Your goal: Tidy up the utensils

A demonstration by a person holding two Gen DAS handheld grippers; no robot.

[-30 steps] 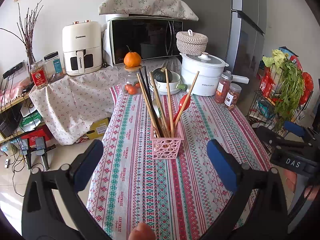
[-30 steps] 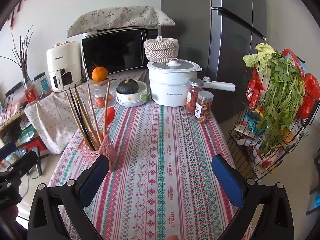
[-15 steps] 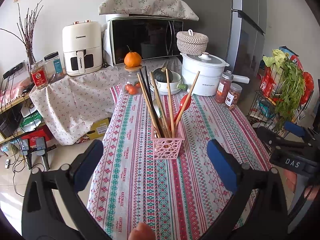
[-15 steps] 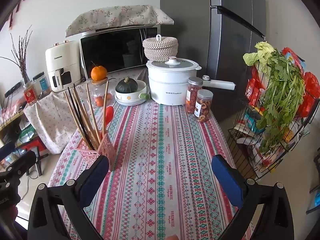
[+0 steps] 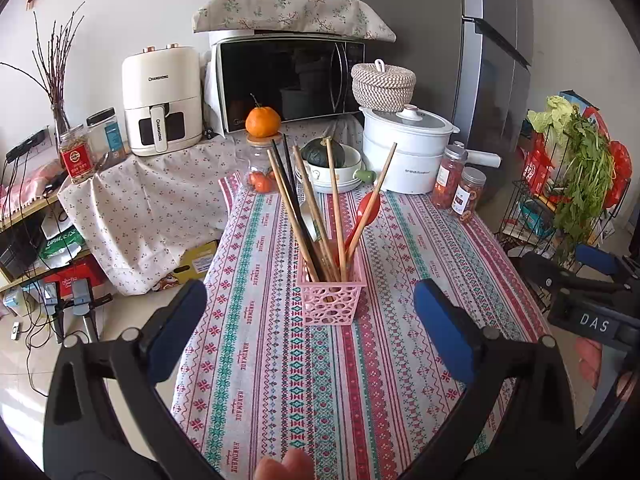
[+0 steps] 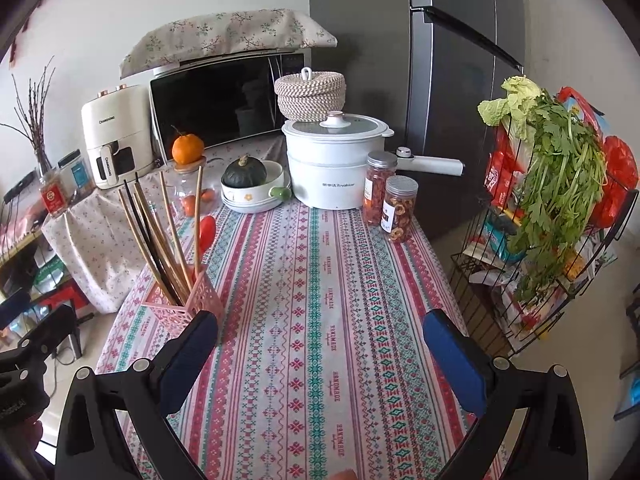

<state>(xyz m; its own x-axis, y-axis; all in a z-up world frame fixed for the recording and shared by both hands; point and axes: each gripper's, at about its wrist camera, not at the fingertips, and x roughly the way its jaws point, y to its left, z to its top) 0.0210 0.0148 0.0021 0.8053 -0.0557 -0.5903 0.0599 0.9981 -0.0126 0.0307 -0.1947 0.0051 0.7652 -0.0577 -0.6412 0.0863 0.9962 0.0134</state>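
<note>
A pink lattice basket (image 5: pixel 331 298) stands on the patterned tablecloth (image 5: pixel 280 380), holding several wooden and dark chopsticks (image 5: pixel 298 208) and a red spoon (image 5: pixel 366 212) upright. My left gripper (image 5: pixel 308 320) hovers just in front of it, open and empty, blue pads wide apart. In the right wrist view the same basket (image 6: pixel 188 304) sits at the left beside the left fingertip, chopsticks (image 6: pixel 160 232) leaning out. My right gripper (image 6: pixel 320 356) is open and empty over bare cloth.
At the table's far end stand a white pot (image 6: pixel 334 164), two jars (image 6: pixel 390 204), a bowl with a squash (image 6: pixel 252 186) and a jar topped by an orange (image 5: pixel 262 148). A wire rack with greens (image 6: pixel 556 216) stands right of the table. A fingertip (image 5: pixel 286 466) shows at the bottom.
The right wrist view has drifted slightly lower and left, bringing the basket a little nearer its left finger. The left gripper has barely moved. Both stay open.
</note>
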